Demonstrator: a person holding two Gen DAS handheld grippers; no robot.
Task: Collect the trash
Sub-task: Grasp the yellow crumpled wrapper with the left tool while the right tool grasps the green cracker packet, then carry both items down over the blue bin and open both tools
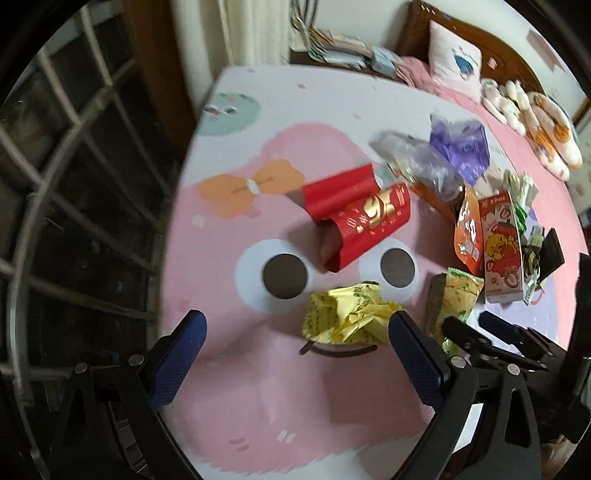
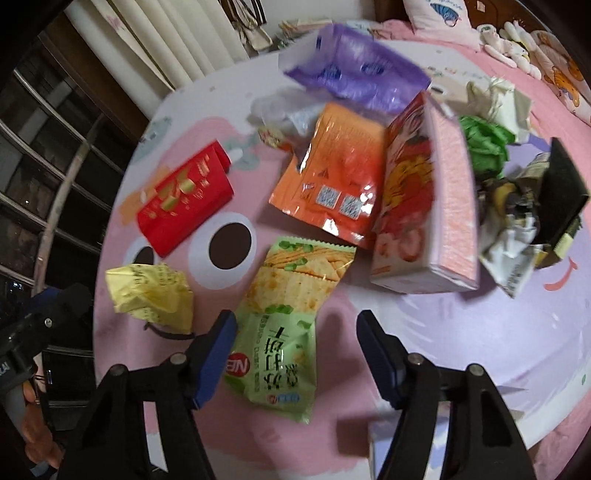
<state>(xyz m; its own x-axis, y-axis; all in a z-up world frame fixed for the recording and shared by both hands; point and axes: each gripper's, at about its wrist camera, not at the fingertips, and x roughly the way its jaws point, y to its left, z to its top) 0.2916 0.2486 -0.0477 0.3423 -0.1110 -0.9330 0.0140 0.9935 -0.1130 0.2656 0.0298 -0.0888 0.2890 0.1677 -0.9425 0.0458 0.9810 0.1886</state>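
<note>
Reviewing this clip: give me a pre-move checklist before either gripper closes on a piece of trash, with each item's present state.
1. Left gripper open: ok.
2. Crumpled yellow paper wrapper between the left fingers: not ok, it lies against the right-hand one.
3. Right gripper open: ok.
4. Green cracker packet between the right fingers: ok.
5. Packet free of the orange foil pouch: ok.
6. Trash bin in sight: not ok, none visible.

Round table with pink cartoon-face cover; barred dark window at left, pale curtain behind; bed with pink bedding, pillow, wooden headboard beyond.
</note>
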